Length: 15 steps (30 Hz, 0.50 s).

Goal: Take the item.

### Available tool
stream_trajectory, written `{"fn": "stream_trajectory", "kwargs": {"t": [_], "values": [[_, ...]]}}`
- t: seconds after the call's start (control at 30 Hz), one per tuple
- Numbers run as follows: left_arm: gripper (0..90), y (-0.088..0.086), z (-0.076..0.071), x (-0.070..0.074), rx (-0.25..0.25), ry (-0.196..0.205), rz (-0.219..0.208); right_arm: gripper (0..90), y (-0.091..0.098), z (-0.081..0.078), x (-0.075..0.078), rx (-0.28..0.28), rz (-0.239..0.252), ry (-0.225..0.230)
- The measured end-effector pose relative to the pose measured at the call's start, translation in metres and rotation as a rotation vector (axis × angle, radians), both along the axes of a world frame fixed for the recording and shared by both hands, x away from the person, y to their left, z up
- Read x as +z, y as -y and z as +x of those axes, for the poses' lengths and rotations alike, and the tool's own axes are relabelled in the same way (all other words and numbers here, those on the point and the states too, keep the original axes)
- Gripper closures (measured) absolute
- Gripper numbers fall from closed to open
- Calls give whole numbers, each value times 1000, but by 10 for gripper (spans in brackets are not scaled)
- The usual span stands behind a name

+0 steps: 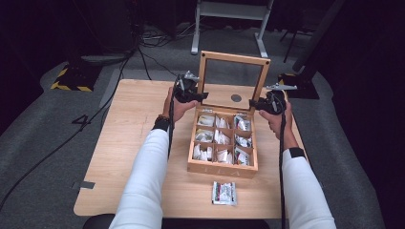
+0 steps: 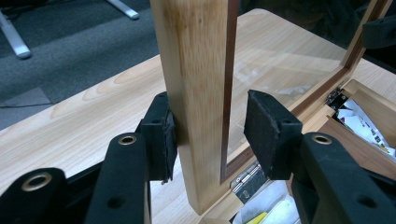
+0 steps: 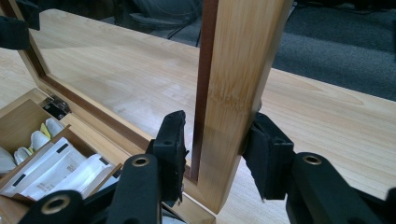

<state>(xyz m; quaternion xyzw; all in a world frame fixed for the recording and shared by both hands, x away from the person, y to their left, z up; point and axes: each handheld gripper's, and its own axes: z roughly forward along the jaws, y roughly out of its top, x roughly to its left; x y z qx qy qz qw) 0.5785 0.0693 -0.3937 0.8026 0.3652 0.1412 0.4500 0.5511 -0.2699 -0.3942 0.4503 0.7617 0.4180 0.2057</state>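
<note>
Writing on the sachets is too small to read. Upright on its hinges stands the glazed lid (image 1: pixel 233 76) of the wooden box (image 1: pixel 222 167), which sits mid-tabletop (image 1: pixel 133 138). Left tool (image 2: pixel 210 133) straddles the lid's left stile, one pad touching, the other apart. Right tool (image 3: pixel 217 151) brackets the right stile, outer pad pressing, inner pad just beside. The high view adds nine filled compartments and a loose packet (image 1: pixel 224 193) near the front edge; the left tool's view shows a metal hinge (image 2: pixel 246 179).
</note>
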Motion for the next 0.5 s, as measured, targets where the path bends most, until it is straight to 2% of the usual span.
{"fn": "stream_trajectory", "kwargs": {"t": [0.2, 0.27, 0.5], "values": [[556, 0, -5, 8, 8, 18, 9, 603, -1, -5, 4, -8, 0, 10], [562, -1, -7, 10, 7, 18, 2, 604, 1, -6, 5, -8, 18, 18], [572, -5, -12, 9, -2, 55, -38, 612, 2, -10, 10, 6, 20, 27]]}}
